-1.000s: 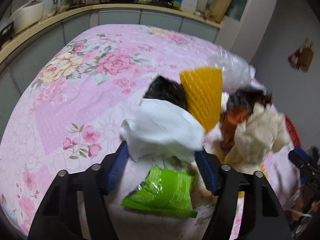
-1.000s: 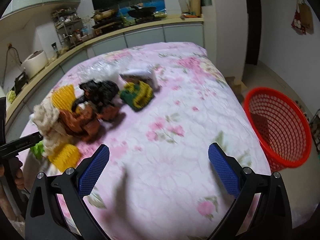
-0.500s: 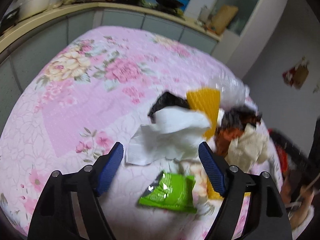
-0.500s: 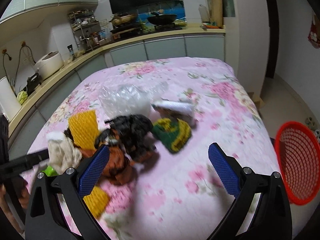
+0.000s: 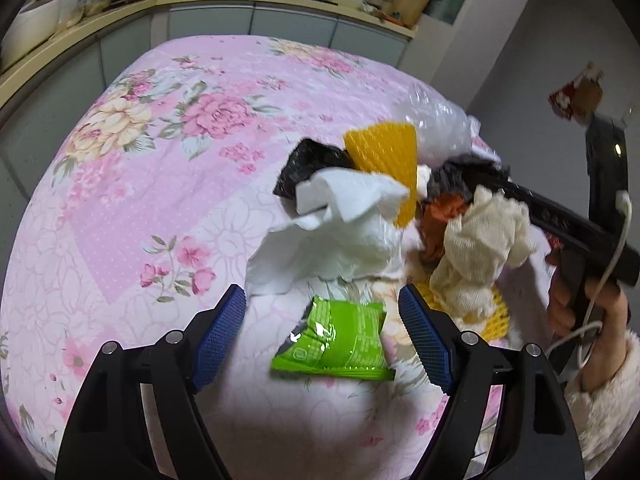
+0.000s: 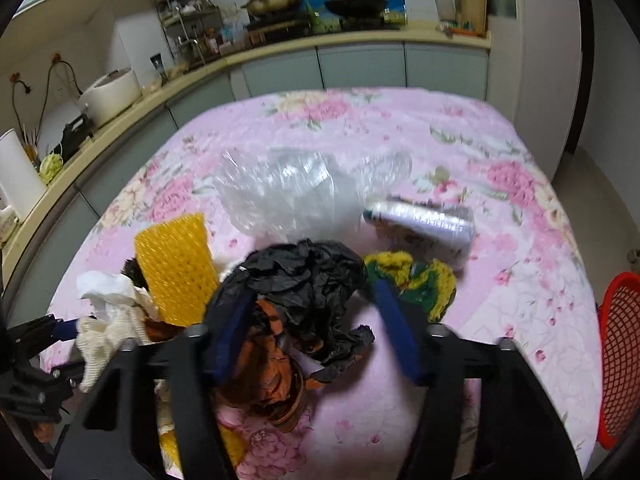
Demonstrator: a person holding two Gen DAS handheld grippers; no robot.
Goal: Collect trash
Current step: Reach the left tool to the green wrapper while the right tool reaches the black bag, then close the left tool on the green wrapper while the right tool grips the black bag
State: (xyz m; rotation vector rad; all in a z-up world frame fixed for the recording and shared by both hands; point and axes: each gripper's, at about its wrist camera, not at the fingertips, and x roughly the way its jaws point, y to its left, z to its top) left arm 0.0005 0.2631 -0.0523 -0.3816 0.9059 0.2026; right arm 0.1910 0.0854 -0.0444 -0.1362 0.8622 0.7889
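Observation:
A heap of trash lies on the pink floral tablecloth. My left gripper hangs open over a green snack packet, with nothing between its pads. A white tissue lies just beyond its fingertips. My right gripper is closing, and its blue pads sit against both sides of a crumpled black wad. An orange-brown scrap lies under that wad. Around it are a yellow foam net, a cream cloth and a green-yellow knit piece.
A clear plastic bag and a silver can lie behind the heap. A red mesh basket stands on the floor beyond the table's right edge. A kitchen counter runs along the back. A hand holds the right gripper's handle.
The right gripper swung left from the bare cloth to the heap, and its jaws narrowed around the black wad. The left jaws widened off the white tissue, which now lies ahead of them.

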